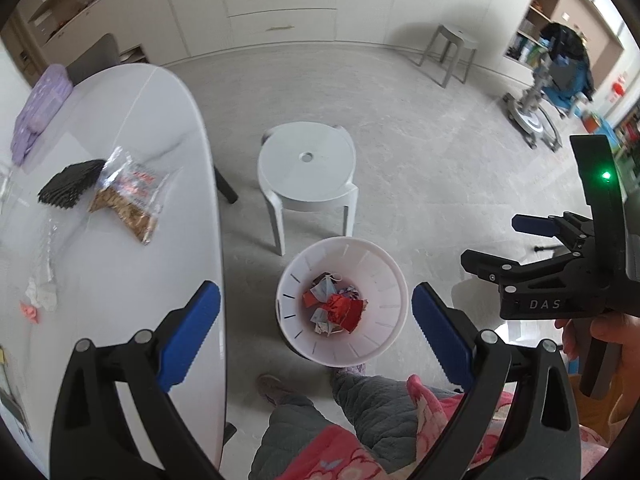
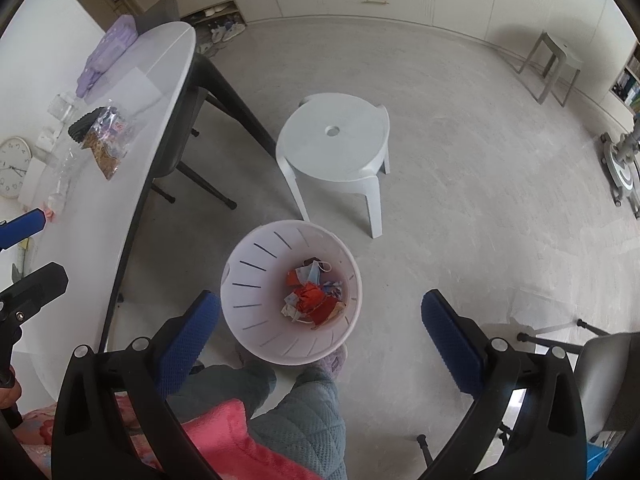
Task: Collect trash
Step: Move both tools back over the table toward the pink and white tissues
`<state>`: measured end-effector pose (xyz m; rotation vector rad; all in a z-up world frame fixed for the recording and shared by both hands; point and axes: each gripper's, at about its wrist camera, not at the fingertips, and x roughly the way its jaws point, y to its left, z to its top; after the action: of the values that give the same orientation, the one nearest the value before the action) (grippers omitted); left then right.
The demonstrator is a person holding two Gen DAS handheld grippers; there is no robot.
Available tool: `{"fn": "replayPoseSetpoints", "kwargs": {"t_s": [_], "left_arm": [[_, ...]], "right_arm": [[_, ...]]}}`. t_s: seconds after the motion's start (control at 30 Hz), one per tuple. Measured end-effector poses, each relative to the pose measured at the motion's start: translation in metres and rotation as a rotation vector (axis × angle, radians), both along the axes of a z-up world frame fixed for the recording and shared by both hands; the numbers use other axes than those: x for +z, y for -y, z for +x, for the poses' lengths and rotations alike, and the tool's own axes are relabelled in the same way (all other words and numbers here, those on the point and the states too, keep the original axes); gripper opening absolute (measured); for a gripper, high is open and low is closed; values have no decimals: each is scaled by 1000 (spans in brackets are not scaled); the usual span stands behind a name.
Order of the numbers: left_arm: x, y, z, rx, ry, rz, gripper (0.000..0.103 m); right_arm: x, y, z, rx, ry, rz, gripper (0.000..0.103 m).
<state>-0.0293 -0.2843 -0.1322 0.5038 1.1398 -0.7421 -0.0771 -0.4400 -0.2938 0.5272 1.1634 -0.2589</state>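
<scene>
A white slotted trash bin (image 1: 384,276) stands on the floor beside the table; it holds red wrappers and a blue face mask (image 1: 334,306). It also shows in the right wrist view (image 2: 256,276). My left gripper (image 1: 316,320) is open and empty, held high above the bin. My right gripper (image 2: 320,320) is open and empty, also above the bin; it shows at the right of the left wrist view (image 1: 500,244). On the white table (image 1: 120,280) lie a crumpled white tissue (image 1: 40,294), a small pink scrap (image 1: 31,312) and a clear snack bag (image 1: 128,196).
A black folded item (image 1: 72,184) and a purple case (image 1: 40,112) lie on the table. A white plastic stool (image 1: 306,168) stands behind the bin. A grey stool (image 1: 450,52) and a wheeled stand (image 1: 536,112) are farther off. The person's legs (image 1: 320,420) are below.
</scene>
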Motion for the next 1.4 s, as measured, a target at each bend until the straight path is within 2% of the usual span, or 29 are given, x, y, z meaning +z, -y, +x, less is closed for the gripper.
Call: {"fn": "replayPoseSetpoints", "kwargs": {"t_s": [0.1,0.3,0.47,0.63,0.73,0.9,1.17,1.27,1.4], "left_arm": [[3,-12,9,62,1,-7,94],[11,-60,36,252,11,-26,95],[15,-126,63,447,39,-5,95],[16,-208,97,646,60,17,95],[16,-254,118,724,78,28,95],[11,-313,154,788,106,47,95],[-18,-382,231,802,107,35,95],[-36,-397,262,791,95,32,92],[-63,-407,298,773,48,18,82]], "right_arm": [[6,-6,17,52,14,-12,100],[18,-33,63,201,38,-37,100],[28,-64,104,320,58,-33,100],[43,-115,149,446,94,-30,101],[55,-151,176,501,117,-26,100],[74,-209,217,563,157,-10,100],[88,-289,275,601,172,-12,101],[85,-308,295,589,154,-5,100],[79,-330,316,579,133,3,100]]}}
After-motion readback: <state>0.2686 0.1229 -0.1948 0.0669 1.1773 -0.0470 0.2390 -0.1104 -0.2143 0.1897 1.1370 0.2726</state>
